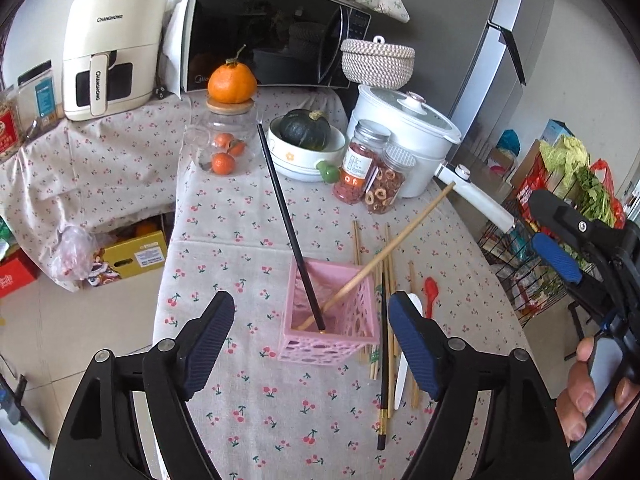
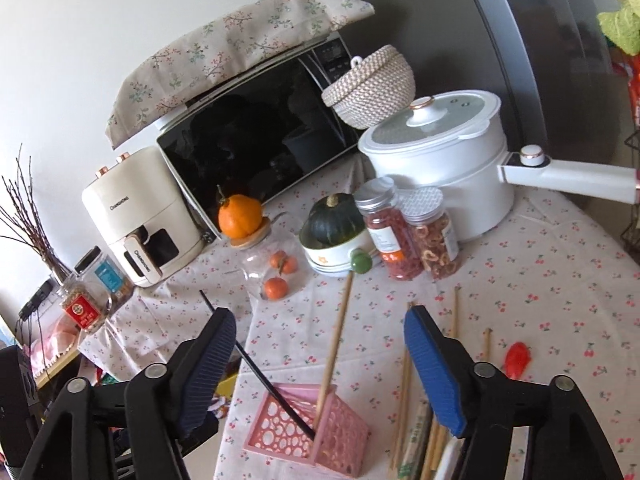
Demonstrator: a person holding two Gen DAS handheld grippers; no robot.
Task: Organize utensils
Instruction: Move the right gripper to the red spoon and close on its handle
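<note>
Utensils are partly sorted: a black chopstick (image 1: pixel 290 226) and a wooden chopstick (image 1: pixel 384 256) already stand leaning in the pink holder (image 1: pixel 332 320) on the cherry-print bench (image 1: pixel 248 208), the rest lie loose on the cloth just right of the holder: a bundle of wooden chopsticks (image 1: pixel 390 276), another black chopstick (image 1: pixel 383 368), a white spoon (image 1: pixel 402 376) and a red spoon (image 1: pixel 430 294). Left gripper (image 1: pixel 312 344) hovers over the holder, fingers wide apart, nothing between the pads. Right gripper (image 2: pixel 320 372) same, fingers spread wide and empty, holder and the two standing sticks seen through the gap; it also shows at the right edge of the left view with a hand (image 1: pixel 588 392) on it. Step in hand looks like the gap between a drop and the next pick. Next move likely calls for swinging to the loose pile right of the holder, lowering over one piece, closing on it near mid-shaft, then lifting and tipping it upright into the holder. Sticks overlap, so singling one out may be fiddly
</note>
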